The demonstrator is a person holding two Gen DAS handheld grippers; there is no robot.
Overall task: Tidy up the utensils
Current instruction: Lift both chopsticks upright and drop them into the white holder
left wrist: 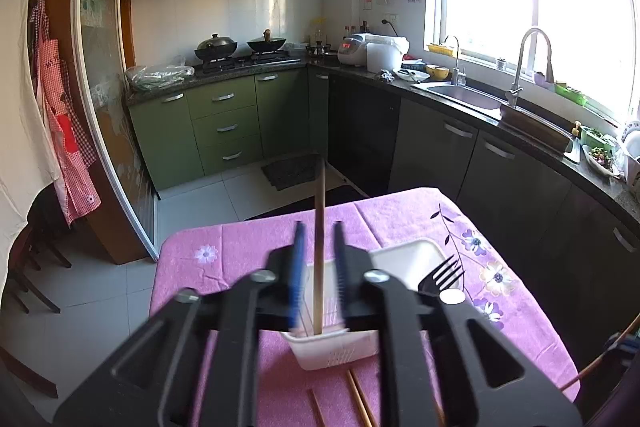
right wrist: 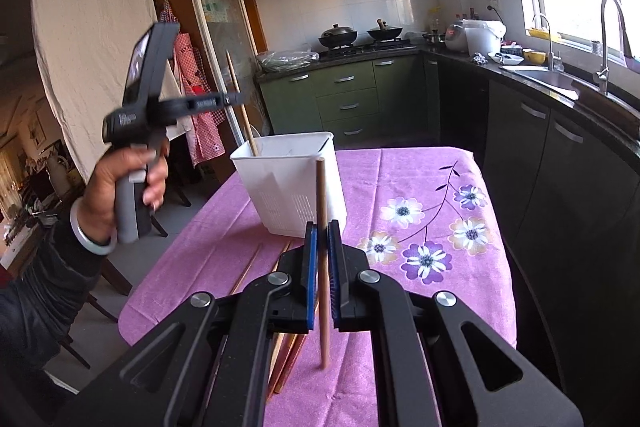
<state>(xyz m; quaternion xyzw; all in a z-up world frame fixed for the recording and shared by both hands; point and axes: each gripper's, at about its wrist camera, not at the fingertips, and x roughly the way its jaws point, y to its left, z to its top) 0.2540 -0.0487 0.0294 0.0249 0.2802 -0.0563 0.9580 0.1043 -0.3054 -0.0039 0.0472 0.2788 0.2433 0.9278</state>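
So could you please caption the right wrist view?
Right gripper clamps an upright chopstick before the white utensil basket.

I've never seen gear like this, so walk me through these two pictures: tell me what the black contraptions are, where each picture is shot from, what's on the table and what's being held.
There is no robot here. A person's hand grips a black two-finger gripper, one in each hand, and each carries a camera looking along its fingers. One picture is from the left gripper, the other from the right gripper. On the pink flowered tablecloth stands a white slotted plastic basket, with loose wooden chopsticks lying before it. The right gripper is clamped on an upright wooden chopstick. The left gripper's jaws stand open around another chopstick, which stands in the basket.
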